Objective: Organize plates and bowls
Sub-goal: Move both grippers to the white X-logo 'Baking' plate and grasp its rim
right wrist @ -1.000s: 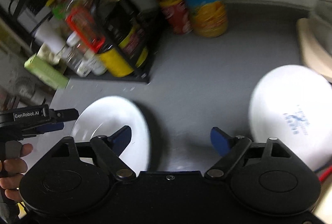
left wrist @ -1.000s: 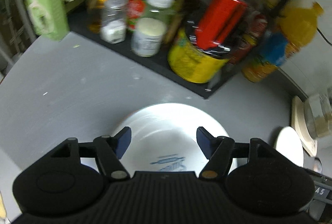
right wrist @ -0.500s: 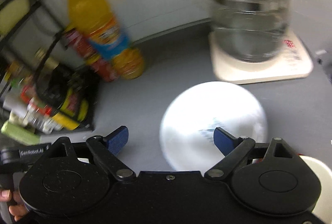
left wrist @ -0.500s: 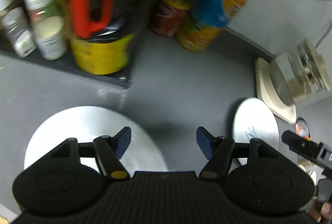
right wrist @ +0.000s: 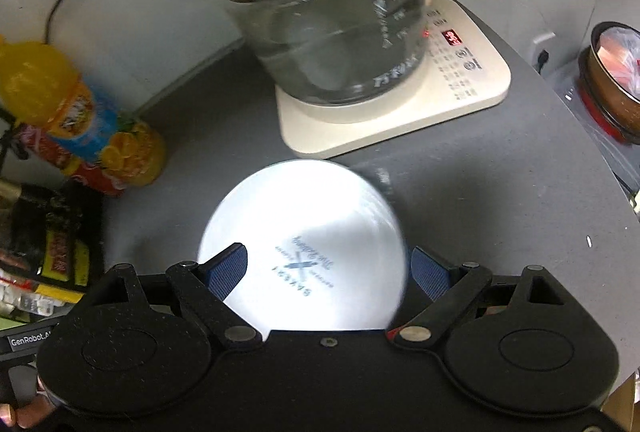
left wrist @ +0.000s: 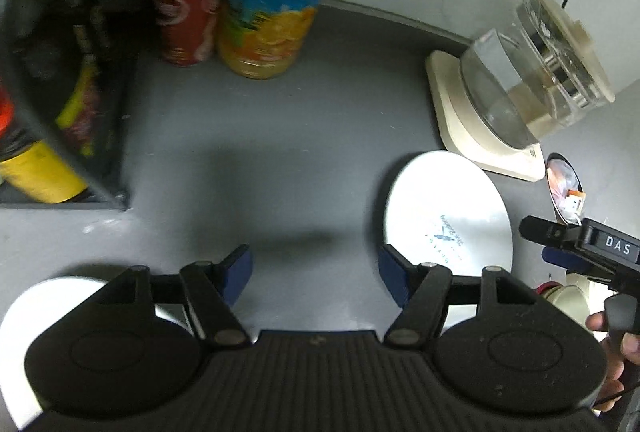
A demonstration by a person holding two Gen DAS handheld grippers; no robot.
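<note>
- the right tool (right wrist: 326,268) is spread wide and grips nothing; it hangs over the white printed plate (right wrist: 304,252), with the plate showing between its two blue pads.
- that plate lies flat on the grey surface (right wrist: 500,192), just in front of the kettle base (right wrist: 400,120) and toward the surface's back edge; in the left wrist view the same plate (left wrist: 448,212) sits right of the left tool, with the right tool (left wrist: 560,244) at its far side.
- the left tool (left wrist: 316,268) is also wide apart and empty, poised over bare surface (left wrist: 280,152) near the middle.
- a second white dish (left wrist: 60,296) lies at the near left of the surface, mostly hidden under the left tool's body; whether it is a plate or a bowl cannot be told here.
- step in hand, as i judge it: lining up the right tool to take the printed plate; no pick-up has begun.
- the next move likely calls for dropping the right tool to the plate's near rim, so one pad goes under or against the edge, then closing firmly.
- a flat plate gives little to pinch, so the angle of approach matters, and the glass kettle (right wrist: 328,16) close behind leaves little room to overshoot.
- the juice bottle (right wrist: 80,120) and cans stand well to the left, out of the way.
</note>
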